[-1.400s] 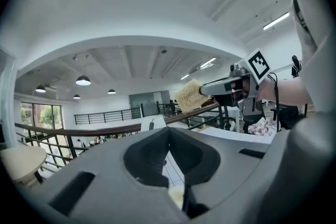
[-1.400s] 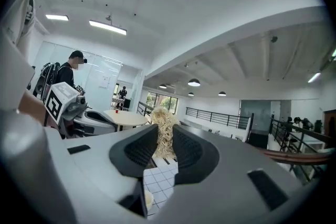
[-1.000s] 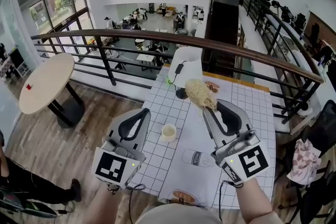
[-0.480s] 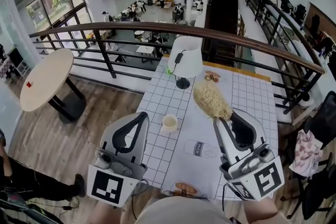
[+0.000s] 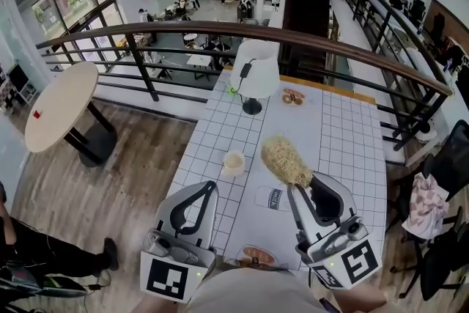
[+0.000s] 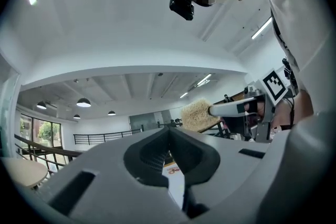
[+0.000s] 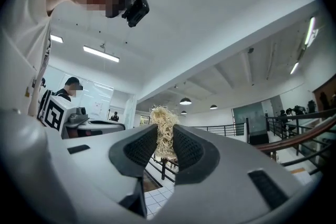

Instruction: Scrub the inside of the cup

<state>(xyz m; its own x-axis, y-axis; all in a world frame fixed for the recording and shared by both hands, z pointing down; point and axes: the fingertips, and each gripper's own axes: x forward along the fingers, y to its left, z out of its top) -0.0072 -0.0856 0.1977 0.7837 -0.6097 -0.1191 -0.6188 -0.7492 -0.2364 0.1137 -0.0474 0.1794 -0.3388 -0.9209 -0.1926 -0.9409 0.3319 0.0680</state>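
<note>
The right tool (image 5: pixel 300 188) grips the scrubber (image 5: pixel 285 160) up in the air. The left tool (image 5: pixel 208 190) is closed with nothing in it. The cup (image 5: pixel 234 162) sits alone on the counter (image 5: pixel 344 135). I think scrubbing has not begun; next the left tool should open and hold the cup

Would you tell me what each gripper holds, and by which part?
Right gripper: the fibrous scrubber, pinched at its near end. Left gripper: nothing, jaws together.
</note>
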